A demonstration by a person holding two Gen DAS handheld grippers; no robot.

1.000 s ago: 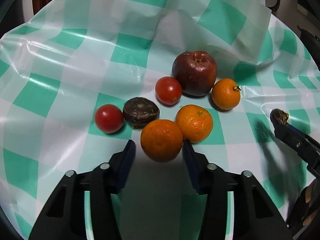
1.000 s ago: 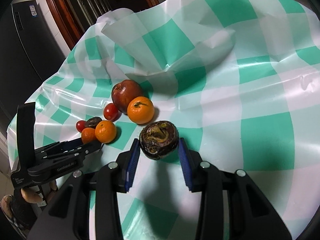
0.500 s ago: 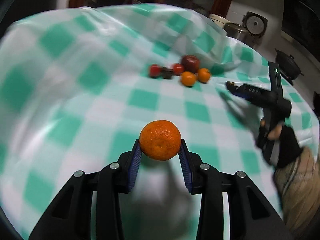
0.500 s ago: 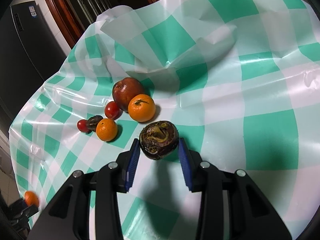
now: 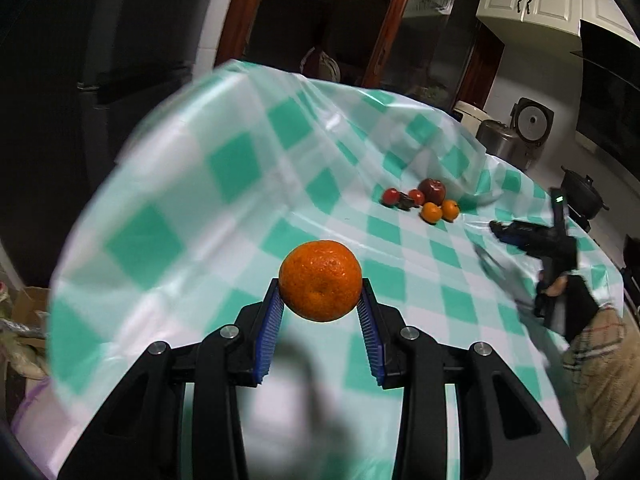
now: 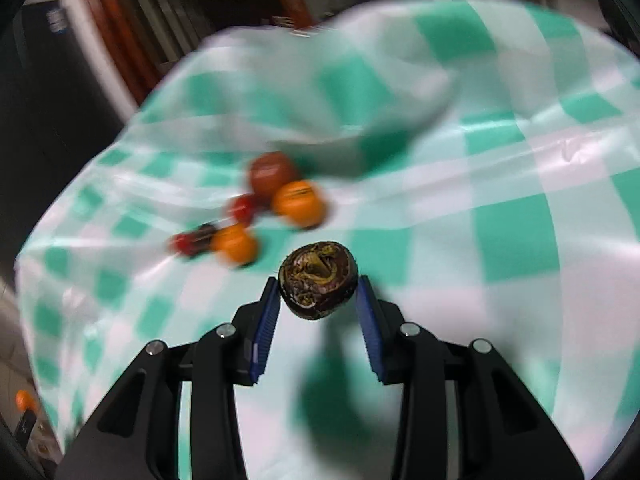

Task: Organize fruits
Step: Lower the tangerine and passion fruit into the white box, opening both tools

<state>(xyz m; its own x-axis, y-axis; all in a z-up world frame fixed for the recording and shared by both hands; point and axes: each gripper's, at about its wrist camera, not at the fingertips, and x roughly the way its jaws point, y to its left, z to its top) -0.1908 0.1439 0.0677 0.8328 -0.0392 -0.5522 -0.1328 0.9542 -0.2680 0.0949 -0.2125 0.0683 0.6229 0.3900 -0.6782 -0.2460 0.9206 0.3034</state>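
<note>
I have carried the mandarin [image 5: 320, 286] well away from the pile since a second ago: then it hung right at the edge of the cluster, now the remaining fruit [image 5: 422, 202] sits small at about one o'clock in the left wrist view, far across the checked tablecloth [image 5: 224, 208] covering the bench. The cloth there is smeared by motion, so I read this as mid-transfer toward the near left side, probably to start a separate citrus group. My right side has barely shifted by comparison; its view has only blurred and pulled back a little from the pile.

The left gripper [image 5: 320, 312] has its fingers [image 5: 270, 324] clamped on the mandarin, both blue pads pressed against its flanks, the fruit clear of the cloth. The right gripper [image 6: 318, 304] is clamped on a dark, wrinkled passion fruit [image 6: 318, 286], split skin facing the lens, held above a green square. In that view the apple [image 6: 272, 174], two more mandarins [image 6: 298, 204] and the tomatoes [image 6: 242, 208] lie at about eleven o'clock. From the left view, the right gripper shows at three o'clock in a gloved hand [image 5: 576, 304].
</note>
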